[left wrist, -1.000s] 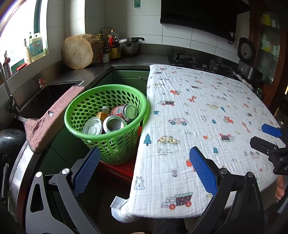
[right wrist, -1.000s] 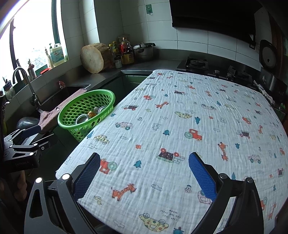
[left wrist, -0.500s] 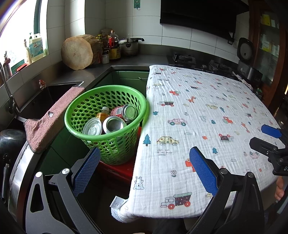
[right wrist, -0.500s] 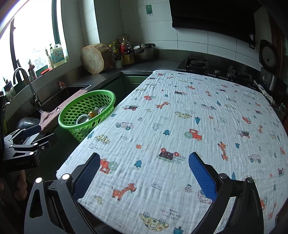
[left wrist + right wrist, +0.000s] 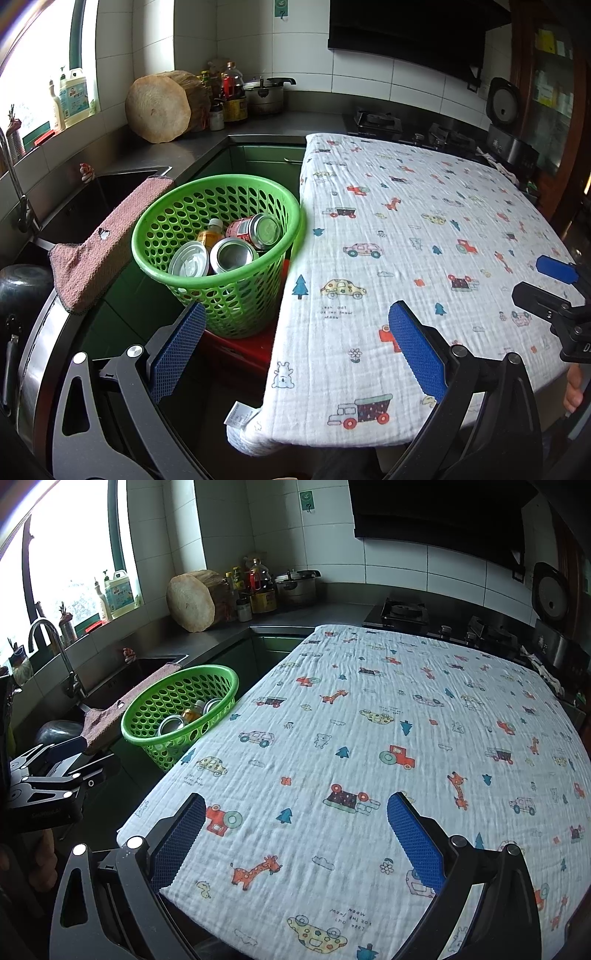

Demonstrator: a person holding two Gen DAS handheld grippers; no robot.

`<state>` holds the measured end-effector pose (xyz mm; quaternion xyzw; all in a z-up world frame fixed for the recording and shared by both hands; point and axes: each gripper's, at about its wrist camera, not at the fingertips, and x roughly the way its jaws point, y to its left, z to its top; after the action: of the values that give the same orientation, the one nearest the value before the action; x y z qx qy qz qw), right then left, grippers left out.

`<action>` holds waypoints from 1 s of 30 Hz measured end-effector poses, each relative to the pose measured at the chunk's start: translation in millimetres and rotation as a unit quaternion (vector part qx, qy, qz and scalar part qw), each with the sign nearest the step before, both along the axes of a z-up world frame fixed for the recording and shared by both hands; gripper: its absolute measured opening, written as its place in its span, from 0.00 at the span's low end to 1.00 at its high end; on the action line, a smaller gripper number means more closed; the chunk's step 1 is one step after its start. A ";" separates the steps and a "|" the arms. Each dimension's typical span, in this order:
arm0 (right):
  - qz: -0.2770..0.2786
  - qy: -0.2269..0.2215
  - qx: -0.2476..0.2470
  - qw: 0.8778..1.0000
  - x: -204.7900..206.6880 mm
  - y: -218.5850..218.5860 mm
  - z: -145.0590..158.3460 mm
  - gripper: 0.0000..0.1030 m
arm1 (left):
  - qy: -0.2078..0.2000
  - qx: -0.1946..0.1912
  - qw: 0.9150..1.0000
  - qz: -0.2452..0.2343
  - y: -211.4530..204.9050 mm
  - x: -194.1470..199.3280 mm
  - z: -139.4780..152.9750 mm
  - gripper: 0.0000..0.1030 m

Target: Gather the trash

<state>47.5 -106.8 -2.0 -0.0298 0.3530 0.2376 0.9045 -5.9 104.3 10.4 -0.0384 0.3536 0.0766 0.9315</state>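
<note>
A green perforated basket (image 5: 236,295) (image 5: 147,720) stands left of the table. It holds several cans (image 5: 232,254), a red can (image 5: 255,230) and a small yellow bottle (image 5: 210,230). My left gripper (image 5: 295,339) is open and empty, hovering near the table's front left corner, just in front of the basket. My right gripper (image 5: 295,830) is open and empty above the table's near edge. The table wears a white cloth printed with cartoon cars (image 5: 406,240) (image 5: 369,738), and I see no trash on it.
A pink towel (image 5: 107,240) hangs over the sink edge beside the basket. A red stool (image 5: 251,350) sits under the basket. A wooden chopping block (image 5: 159,107), bottles and a pot line the back counter. A stove (image 5: 406,613) and rice cooker (image 5: 506,122) are beyond the table.
</note>
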 end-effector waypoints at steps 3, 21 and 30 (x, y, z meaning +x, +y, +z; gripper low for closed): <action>0.001 -0.001 0.000 1.000 -0.7 0.3 0.8 0.93 | 0.000 0.000 1.000 0.000 -0.5 -0.1 0.0 0.95; 0.001 -0.001 0.001 1.000 -2.2 0.4 1.2 0.93 | 0.003 -0.001 1.000 -0.003 -3.8 1.1 -2.1 0.95; 0.002 -0.001 -0.001 1.000 -2.0 0.3 0.6 0.93 | 0.004 -0.008 1.000 -0.004 -2.7 2.6 -3.0 0.95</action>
<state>45.6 -106.5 -1.4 -0.0314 0.3525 0.2396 0.9041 -3.4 101.7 7.5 -0.0438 0.3584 0.0699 0.9299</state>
